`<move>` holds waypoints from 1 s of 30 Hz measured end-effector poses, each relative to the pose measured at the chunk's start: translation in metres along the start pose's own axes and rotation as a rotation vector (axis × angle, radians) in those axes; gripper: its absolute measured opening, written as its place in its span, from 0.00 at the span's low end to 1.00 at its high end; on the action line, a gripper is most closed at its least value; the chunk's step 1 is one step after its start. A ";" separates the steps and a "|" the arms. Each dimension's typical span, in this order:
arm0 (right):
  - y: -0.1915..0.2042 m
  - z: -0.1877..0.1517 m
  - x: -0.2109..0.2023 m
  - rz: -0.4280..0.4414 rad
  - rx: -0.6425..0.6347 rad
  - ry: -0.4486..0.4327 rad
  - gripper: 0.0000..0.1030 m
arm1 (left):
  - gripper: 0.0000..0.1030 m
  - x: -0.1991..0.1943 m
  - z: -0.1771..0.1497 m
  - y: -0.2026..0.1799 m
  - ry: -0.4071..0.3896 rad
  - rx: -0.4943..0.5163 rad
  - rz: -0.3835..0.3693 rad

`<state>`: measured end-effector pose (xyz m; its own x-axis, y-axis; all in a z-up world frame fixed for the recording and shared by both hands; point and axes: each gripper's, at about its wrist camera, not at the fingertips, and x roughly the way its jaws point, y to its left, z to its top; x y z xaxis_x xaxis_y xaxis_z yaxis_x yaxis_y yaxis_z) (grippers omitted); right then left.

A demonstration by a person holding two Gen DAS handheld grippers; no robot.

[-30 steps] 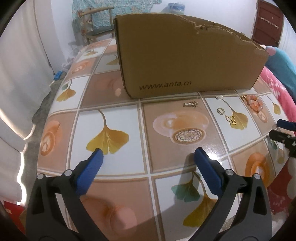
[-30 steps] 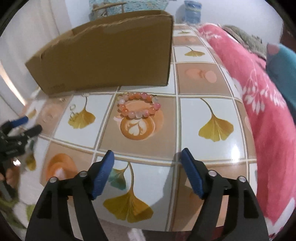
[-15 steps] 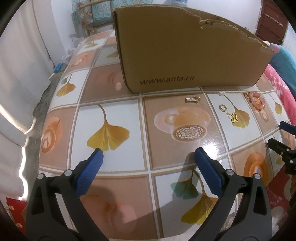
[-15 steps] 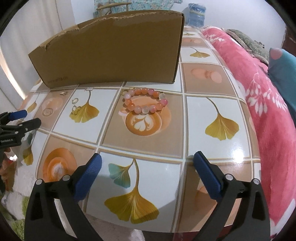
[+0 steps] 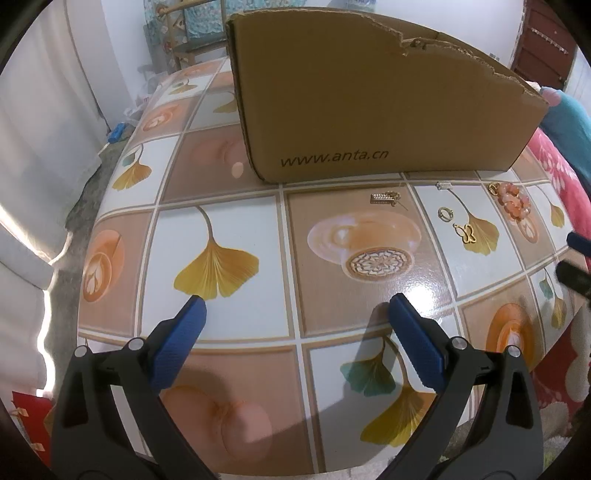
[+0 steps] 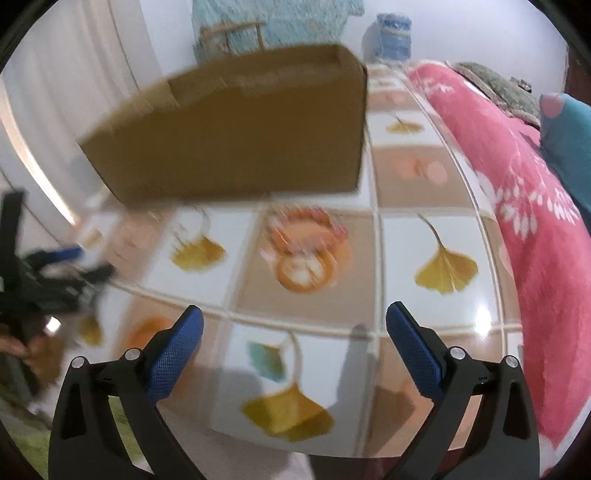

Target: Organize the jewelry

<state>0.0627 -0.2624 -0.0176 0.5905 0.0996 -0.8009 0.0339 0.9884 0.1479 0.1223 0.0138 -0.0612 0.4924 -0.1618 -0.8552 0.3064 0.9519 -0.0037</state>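
Small jewelry lies on the tiled table in front of a torn cardboard box (image 5: pixel 369 103): a gold bar clip (image 5: pixel 385 198), a silver clip (image 5: pixel 443 185), a gold ring (image 5: pixel 446 213), a gold butterfly piece (image 5: pixel 466 232) and a pink bead bracelet (image 5: pixel 513 201). My left gripper (image 5: pixel 295 314) is open and empty over the table's near part. My right gripper (image 6: pixel 294 321) is open and empty; its view is blurred, with the bracelet (image 6: pixel 306 229) ahead of it and the box (image 6: pixel 236 136) behind.
A pink floral blanket (image 6: pixel 517 192) borders the table's right side. The table edge (image 5: pixel 85 236) drops to the floor on the left. The right gripper's tips (image 5: pixel 576 258) show at the left view's right edge. A chair (image 5: pixel 188 33) stands beyond the table.
The left view has drawn slightly closer to the box. The right gripper has opened wider and is moving, so its view is now blurred and the bracelet sits nearer centre.
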 end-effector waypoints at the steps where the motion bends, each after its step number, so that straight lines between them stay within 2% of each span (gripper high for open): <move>1: 0.002 0.002 -0.001 0.023 0.001 -0.006 0.93 | 0.93 0.000 -0.001 0.001 -0.003 0.001 -0.001; 5: 0.011 0.012 -0.001 0.092 -0.006 -0.029 0.93 | 0.93 0.000 -0.001 0.000 -0.010 0.009 -0.006; 8: 0.019 0.020 0.000 0.107 -0.033 -0.049 0.84 | 0.93 0.000 -0.001 0.000 -0.009 0.010 -0.006; 14: 0.024 0.032 0.012 0.047 -0.090 -0.047 0.57 | 0.93 0.000 -0.001 0.001 -0.019 0.015 -0.009; 16: 0.022 0.035 0.019 0.022 -0.112 -0.031 0.41 | 0.93 0.000 -0.001 0.001 -0.021 0.014 -0.008; 19: 0.021 0.039 0.032 -0.003 -0.145 -0.001 0.28 | 0.93 0.000 0.000 0.001 -0.020 0.015 -0.009; 23: 0.020 0.041 0.047 -0.035 -0.194 0.041 0.21 | 0.93 -0.001 0.000 0.001 -0.019 0.015 -0.009; 25: 0.021 0.040 0.051 -0.051 -0.227 0.055 0.09 | 0.93 -0.001 0.000 0.002 -0.018 0.015 -0.009; 30: 0.018 0.040 0.042 -0.049 -0.238 0.037 0.09 | 0.93 0.000 0.002 0.001 -0.016 0.014 -0.009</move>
<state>0.1202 -0.2451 -0.0250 0.5631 0.0506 -0.8249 -0.1316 0.9909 -0.0290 0.1238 0.0147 -0.0600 0.5028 -0.1743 -0.8467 0.3223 0.9466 -0.0035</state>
